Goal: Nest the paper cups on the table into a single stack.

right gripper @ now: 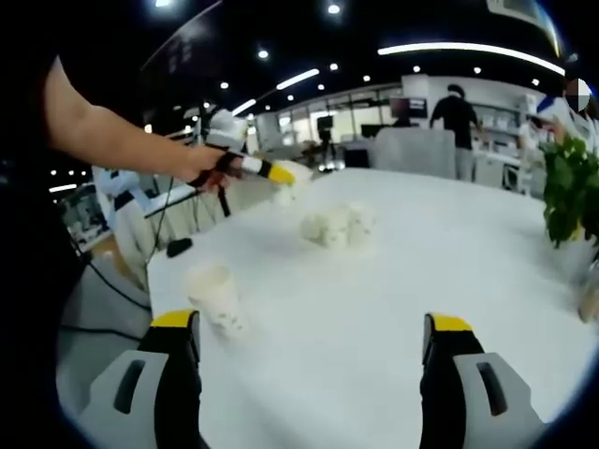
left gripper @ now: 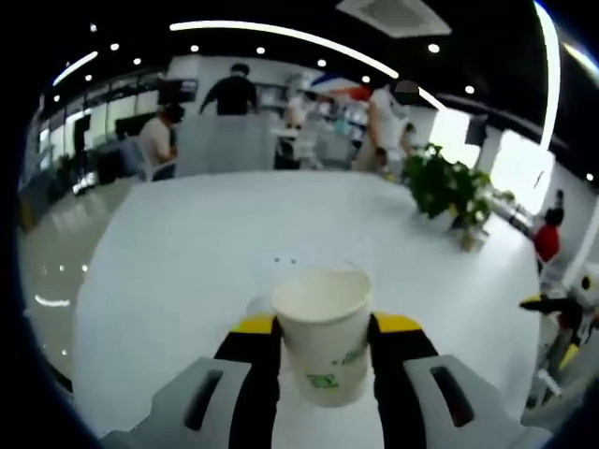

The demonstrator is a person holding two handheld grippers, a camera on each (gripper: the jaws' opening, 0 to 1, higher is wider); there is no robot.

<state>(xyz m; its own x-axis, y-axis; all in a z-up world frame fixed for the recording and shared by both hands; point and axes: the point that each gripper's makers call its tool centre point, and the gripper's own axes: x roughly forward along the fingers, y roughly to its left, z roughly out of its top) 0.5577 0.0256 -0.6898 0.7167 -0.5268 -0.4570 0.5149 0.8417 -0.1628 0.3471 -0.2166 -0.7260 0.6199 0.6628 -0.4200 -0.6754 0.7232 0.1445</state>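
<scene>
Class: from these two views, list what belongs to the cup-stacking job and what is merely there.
Part of the job:
- paper cup held in the left tongs
- lone cup near the right tongs
- cluster of cups mid-table
- white table bearing them

Just there:
- potted plant
- people in the background

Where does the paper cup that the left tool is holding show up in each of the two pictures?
Left gripper view: the held paper cup sits low in the middle, upright between the yellow-tipped jaws of the left gripper.
Right gripper view: the same cup is a blurred pale shape at upper left, at the tip of the left gripper in the person's hand.
Shared landmark: the green plant at the white table's right edge.
</scene>
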